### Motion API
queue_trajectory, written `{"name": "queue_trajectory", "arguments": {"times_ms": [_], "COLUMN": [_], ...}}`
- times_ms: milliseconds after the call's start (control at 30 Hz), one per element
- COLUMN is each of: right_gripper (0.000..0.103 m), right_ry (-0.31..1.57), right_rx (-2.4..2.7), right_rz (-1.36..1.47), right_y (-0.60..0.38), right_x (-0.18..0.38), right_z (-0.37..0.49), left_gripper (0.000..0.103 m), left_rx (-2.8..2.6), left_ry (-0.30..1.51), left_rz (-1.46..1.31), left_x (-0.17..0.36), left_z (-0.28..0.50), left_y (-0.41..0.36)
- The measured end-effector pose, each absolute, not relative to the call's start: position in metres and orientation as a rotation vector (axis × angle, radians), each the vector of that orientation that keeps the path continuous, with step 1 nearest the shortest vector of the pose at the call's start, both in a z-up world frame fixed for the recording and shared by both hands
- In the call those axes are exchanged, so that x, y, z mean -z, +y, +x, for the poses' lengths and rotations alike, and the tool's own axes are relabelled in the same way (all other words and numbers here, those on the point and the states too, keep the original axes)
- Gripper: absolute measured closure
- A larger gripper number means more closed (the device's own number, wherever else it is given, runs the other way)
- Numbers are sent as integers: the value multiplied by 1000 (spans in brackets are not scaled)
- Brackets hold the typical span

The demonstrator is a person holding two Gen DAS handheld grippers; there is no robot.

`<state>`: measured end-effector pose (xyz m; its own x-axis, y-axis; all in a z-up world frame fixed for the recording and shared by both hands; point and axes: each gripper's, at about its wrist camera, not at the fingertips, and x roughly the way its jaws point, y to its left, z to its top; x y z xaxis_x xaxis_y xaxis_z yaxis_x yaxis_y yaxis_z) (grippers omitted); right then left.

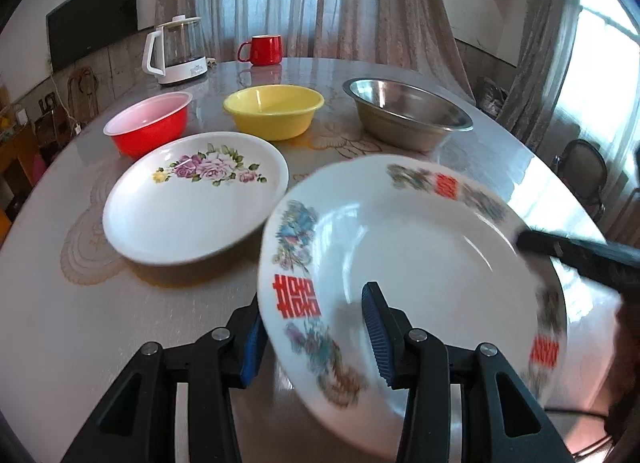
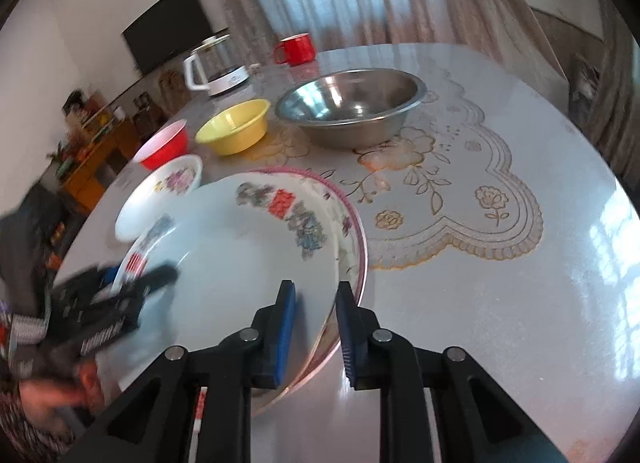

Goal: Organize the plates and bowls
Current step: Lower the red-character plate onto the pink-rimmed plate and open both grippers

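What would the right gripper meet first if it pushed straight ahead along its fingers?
The right gripper already straddles the near rim of the red-character plate; going on, that plate's rim seats deeper between the fingers, probably with the pink-rimmed plate beneath it.

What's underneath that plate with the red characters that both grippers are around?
Under the red-character plate lies another plate with a pink rim, visible only in the right wrist view. Only its right edge and some floral pattern show; the rest is covered.

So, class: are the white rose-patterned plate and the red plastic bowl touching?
Cannot tell. In the left wrist view the white rose-patterned plate has its far rim overlapping the red plastic bowl, hiding any gap; the right wrist view is no clearer.
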<state>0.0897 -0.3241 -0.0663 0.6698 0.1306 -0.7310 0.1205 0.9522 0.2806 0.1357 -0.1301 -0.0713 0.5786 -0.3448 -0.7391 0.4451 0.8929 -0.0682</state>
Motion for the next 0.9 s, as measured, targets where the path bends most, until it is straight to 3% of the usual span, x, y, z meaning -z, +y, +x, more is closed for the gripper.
{"name": "queue_trajectory", "arguments": {"times_ms": [367, 533, 667, 800, 900], "right_gripper": [87, 76, 76, 76, 76], "right_ry": [775, 715, 679, 735, 764], "right_rx": [64, 87, 14, -34, -33], "right_rz": [205, 281, 292, 263, 265], "right_y": [-318, -324, -307, -286, -279], "right_x": [62, 50, 44, 51, 57], "right_z": [115, 98, 84, 87, 89], "left_gripper": [59, 57, 37, 34, 23], "left_rx": [420, 413, 444, 452, 453], "left_ry": [823, 830, 831, 812, 800], "left_rz": [192, 196, 219, 242, 213], "left_x": [71, 71, 73, 72, 66], "left_z": [141, 143, 139, 132, 128], "left_y": [-141, -143, -150, -148, -138]}}
